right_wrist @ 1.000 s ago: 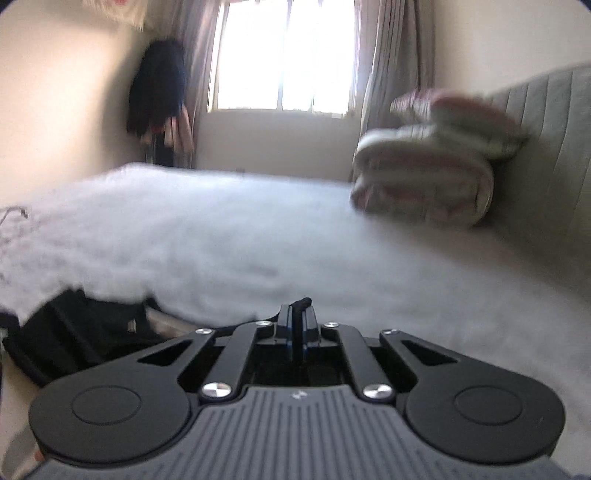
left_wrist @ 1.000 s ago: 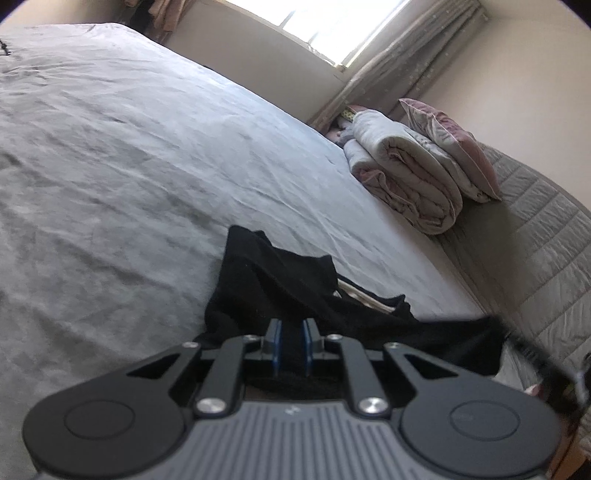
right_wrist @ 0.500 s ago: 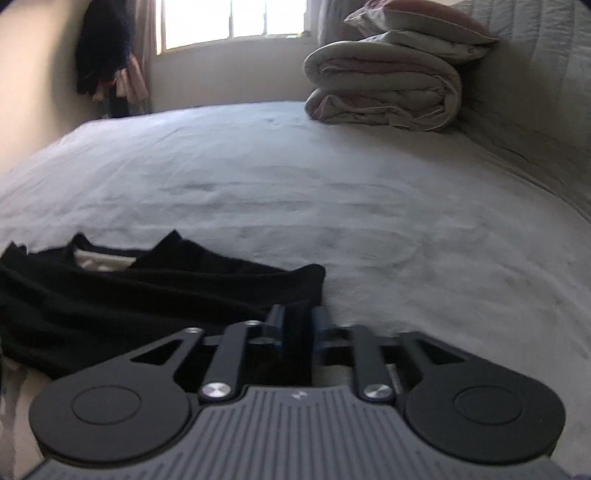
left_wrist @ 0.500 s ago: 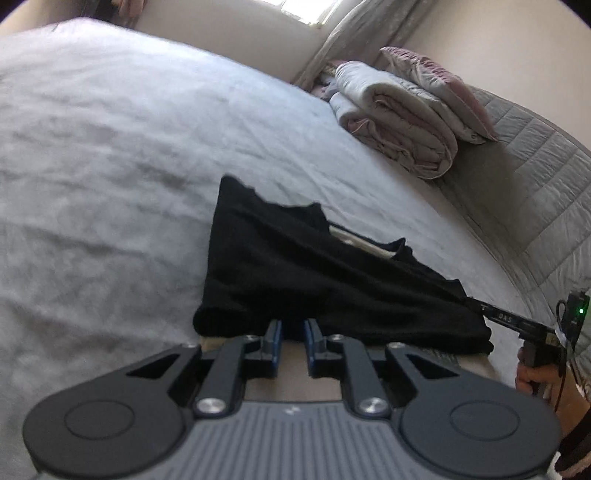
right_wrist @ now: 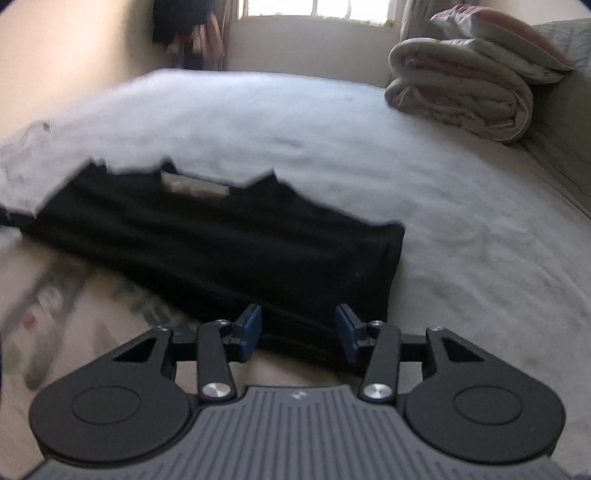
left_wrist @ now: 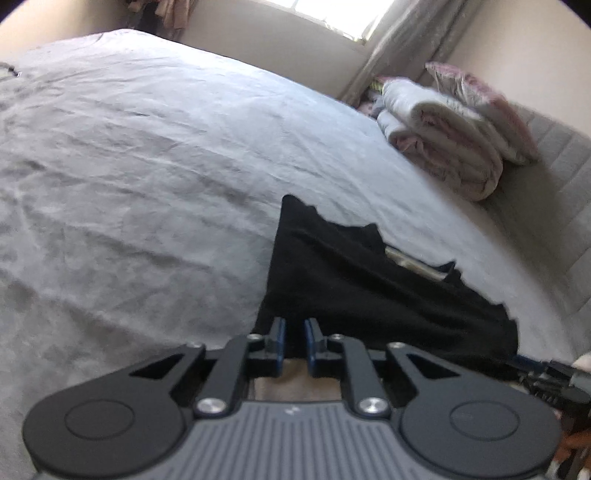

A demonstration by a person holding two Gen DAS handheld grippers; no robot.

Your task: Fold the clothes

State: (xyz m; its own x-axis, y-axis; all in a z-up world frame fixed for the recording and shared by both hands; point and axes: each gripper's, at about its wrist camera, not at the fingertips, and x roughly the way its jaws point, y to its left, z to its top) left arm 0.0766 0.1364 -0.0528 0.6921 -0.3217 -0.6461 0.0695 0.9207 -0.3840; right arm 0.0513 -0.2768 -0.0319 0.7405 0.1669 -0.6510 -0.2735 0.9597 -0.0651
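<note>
The left gripper (left_wrist: 294, 336) has its blue-padded fingers drawn close, a narrow gap between them, with the near hem of the black knit garment (left_wrist: 369, 288) running into that gap; whether the pads actually pinch the cloth I cannot tell. The right gripper (right_wrist: 298, 330) stands wide apart, its blue pads (right_wrist: 251, 325) on either side of the garment's near edge at 12 o'clock, neither pad plainly touching it. The garment lies flat and spread across the near edge of the bed, a pale label showing at its neckline at 11 o'clock in the right view. Beneath it stretches the wrinkled grey bedspread (left_wrist: 147, 166). At 2 o'clock sits a rolled cream-and-pink quilt (right_wrist: 465, 92) with a pink pillow (right_wrist: 498, 29) on top, against a padded grey headboard (left_wrist: 554, 177). A bright window (right_wrist: 314, 7) is at 12 o'clock, dark clothes hanging (right_wrist: 181, 18) at 11.
</note>
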